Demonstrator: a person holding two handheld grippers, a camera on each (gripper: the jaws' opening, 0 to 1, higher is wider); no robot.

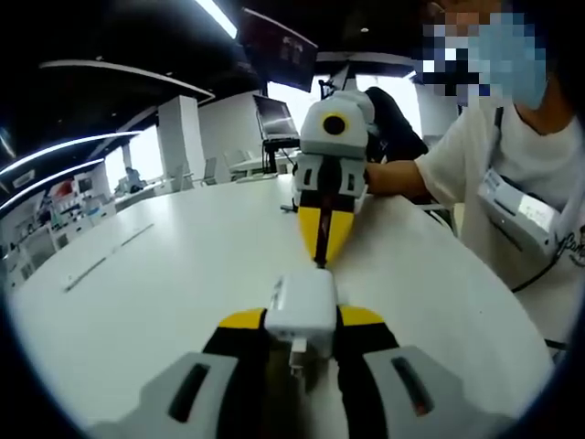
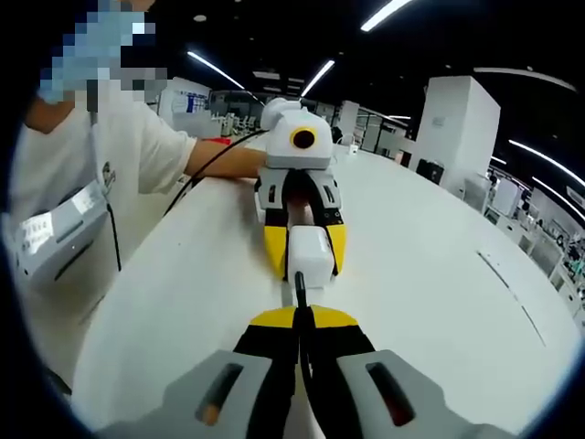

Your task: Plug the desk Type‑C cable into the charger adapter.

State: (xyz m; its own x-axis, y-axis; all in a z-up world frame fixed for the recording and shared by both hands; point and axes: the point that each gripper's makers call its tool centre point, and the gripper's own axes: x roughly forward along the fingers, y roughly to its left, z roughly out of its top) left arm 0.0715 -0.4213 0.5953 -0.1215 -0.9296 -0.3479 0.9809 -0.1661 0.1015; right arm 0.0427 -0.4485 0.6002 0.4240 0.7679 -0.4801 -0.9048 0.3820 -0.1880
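Left gripper (image 1: pixel 302 322) clamps charger adapter (image 1: pixel 301 306); right gripper (image 1: pixel 322 259) opposite, over white table (image 1: pixel 164 274).

White round table (image 1: pixel 164 274)

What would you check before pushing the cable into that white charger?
1. Charger held firmly by the left hand-held gripper: ok.
2. Cable pinched in the right hand-held gripper: ok.
3. Cable tip facing the charger: ok, lined up close to its near face.
4. Plug seated in the port: cannot tell, the joint is hidden.
5. Table free of obstacles around the grippers: ok.
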